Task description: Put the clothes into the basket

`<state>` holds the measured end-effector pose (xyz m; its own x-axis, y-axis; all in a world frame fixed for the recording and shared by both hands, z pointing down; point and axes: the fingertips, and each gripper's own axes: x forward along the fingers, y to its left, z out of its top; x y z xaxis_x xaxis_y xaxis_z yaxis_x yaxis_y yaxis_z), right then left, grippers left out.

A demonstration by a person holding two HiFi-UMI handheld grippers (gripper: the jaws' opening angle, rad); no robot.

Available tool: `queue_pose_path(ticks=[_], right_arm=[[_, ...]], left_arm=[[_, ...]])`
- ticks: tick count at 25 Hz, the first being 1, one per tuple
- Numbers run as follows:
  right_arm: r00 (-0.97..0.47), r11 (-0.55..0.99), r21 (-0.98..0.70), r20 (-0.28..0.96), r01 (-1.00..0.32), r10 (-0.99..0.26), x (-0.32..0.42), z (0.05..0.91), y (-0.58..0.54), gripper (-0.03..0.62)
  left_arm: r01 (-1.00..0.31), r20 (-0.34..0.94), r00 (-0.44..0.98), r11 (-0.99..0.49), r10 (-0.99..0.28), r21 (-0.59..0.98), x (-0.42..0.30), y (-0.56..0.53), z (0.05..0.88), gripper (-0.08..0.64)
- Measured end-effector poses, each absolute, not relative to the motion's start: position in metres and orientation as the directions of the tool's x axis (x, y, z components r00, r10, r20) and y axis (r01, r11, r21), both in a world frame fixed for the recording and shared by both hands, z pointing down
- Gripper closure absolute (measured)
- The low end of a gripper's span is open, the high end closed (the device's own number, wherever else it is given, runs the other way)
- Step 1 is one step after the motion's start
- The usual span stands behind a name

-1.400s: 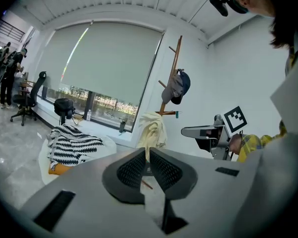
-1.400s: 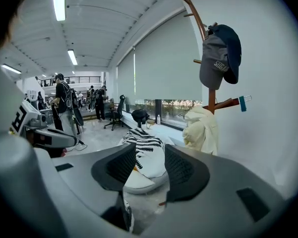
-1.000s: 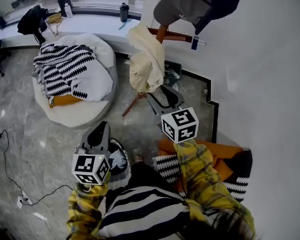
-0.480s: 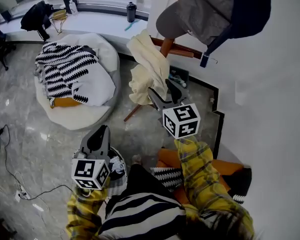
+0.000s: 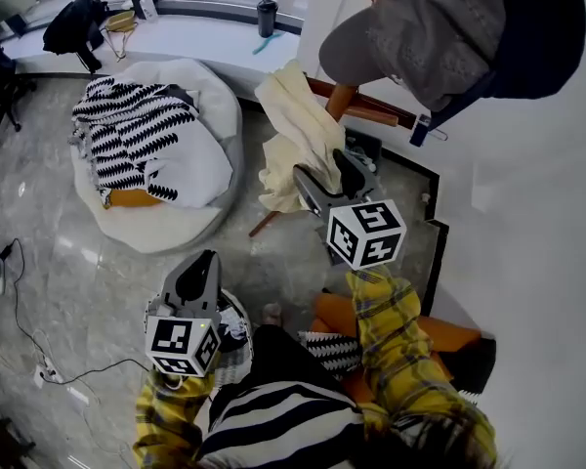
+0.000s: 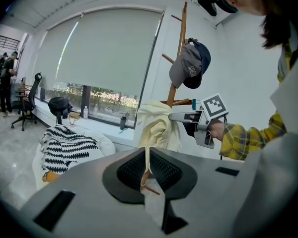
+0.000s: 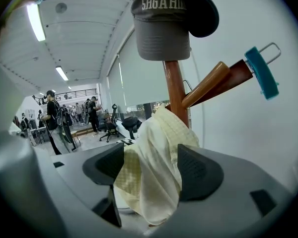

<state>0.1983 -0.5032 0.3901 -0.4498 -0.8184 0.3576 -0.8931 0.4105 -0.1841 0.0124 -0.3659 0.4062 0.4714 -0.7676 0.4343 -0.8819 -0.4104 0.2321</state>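
On wooden rack (image 5: pixel 359 113), crumpled cream garment (image 5: pixel 293 133)

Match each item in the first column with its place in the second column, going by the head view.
Column one:
1. cream garment
2. grey cap
3. zigzag-patterned cloth
4. dark bottle

Column two:
A. on the white beanbag
B. on the window ledge
C. hanging low on the wooden coat stand
D. on top of that stand

Pairs: 1-C, 2-D, 3-A, 4-B
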Motion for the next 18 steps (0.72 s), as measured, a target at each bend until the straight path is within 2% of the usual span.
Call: queue_pose_path(ticks=[8, 18], right_arm=[[-0.464, 0.430, -0.175, 0.378, -0.886, -0.801, 0.196, 0.400, -0.506, 0.273], [-0.439, 0.455, -0.068, 0.420, -0.888, -0.794, 0.194, 0.403, -0.497, 0.462]], left_arm=[[-0.893, 0.448, 0.451, -0.386, -0.772, 0.234, 0.008, -0.369, 0.412, 0.522], [-0.907, 0.432, 0.420, -0.354, -0.798, 0.228, -0.004, -0.361, 0.408, 0.522]])
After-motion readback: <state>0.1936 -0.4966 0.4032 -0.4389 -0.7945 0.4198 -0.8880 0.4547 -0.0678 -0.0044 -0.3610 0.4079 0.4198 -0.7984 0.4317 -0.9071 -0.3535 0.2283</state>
